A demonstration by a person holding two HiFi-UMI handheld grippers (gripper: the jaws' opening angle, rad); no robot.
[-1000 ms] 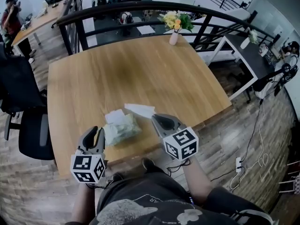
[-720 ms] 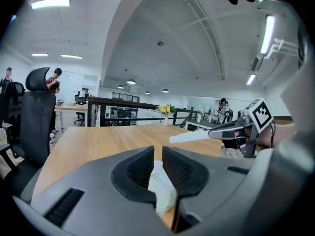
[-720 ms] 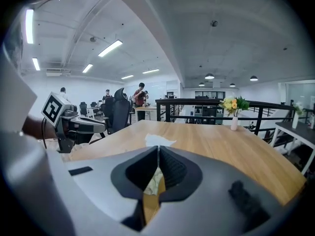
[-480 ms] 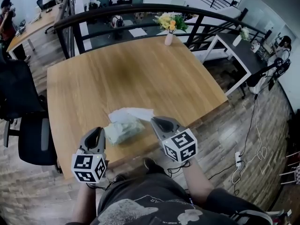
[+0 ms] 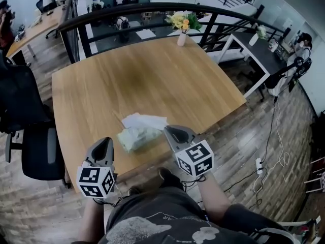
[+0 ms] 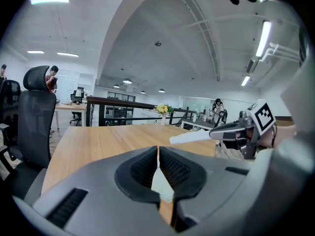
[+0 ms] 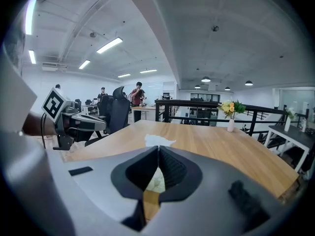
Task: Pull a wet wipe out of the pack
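You look nearly done: your right gripper (image 5: 167, 129) pinches the wet wipe (image 5: 144, 121), out at the pack's (image 5: 137, 138) twelve o'clock, while your left gripper's (image 5: 107, 141) jaws are closing empty.

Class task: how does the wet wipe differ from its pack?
The wet wipe is white and thin; the pack is greenish and bulky. The wet wipe is pinched by the right gripper; the pack lies on the table. Both are near the table's front edge.
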